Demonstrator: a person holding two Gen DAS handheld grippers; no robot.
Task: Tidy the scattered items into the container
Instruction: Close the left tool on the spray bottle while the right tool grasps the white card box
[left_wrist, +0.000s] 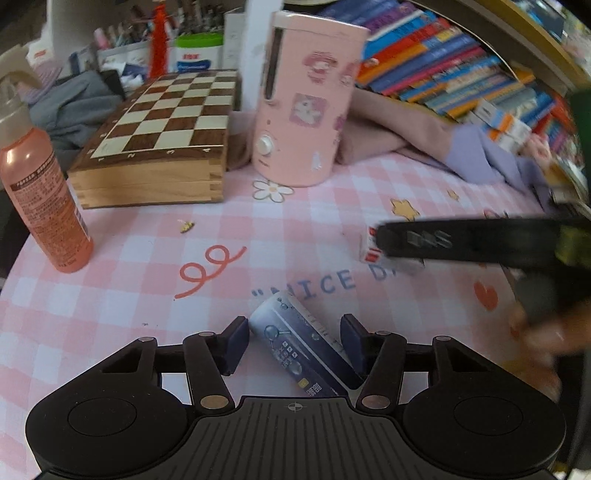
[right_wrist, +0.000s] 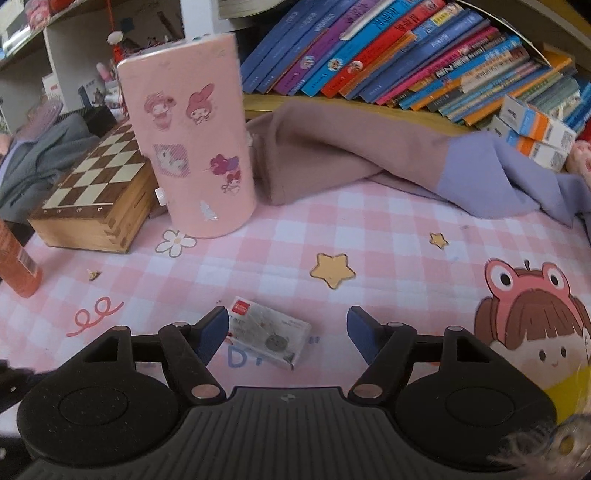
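A small blue-grey package (left_wrist: 295, 339) with a bubble print lies slantwise on the pink checked cloth. My left gripper (left_wrist: 295, 345) straddles it, and both dark pads touch its sides. A small white box with a red label (right_wrist: 267, 338) lies flat between the jaws of my right gripper (right_wrist: 288, 328). That gripper is open: the box rests against the left pad and the right pad stands well apart. In the left wrist view the same box (left_wrist: 369, 247) peeks out under a blurred black finger (left_wrist: 443, 240) of the right gripper.
A tall pink cylinder with stickers (left_wrist: 306, 107) stands at the back beside a wooden chess box (left_wrist: 159, 136). An orange bottle (left_wrist: 44, 206) stands at the left. Folded mauve and lilac cloth (right_wrist: 369, 158) lies below a shelf of books (right_wrist: 406, 48). A hand (left_wrist: 543, 343) is at the right.
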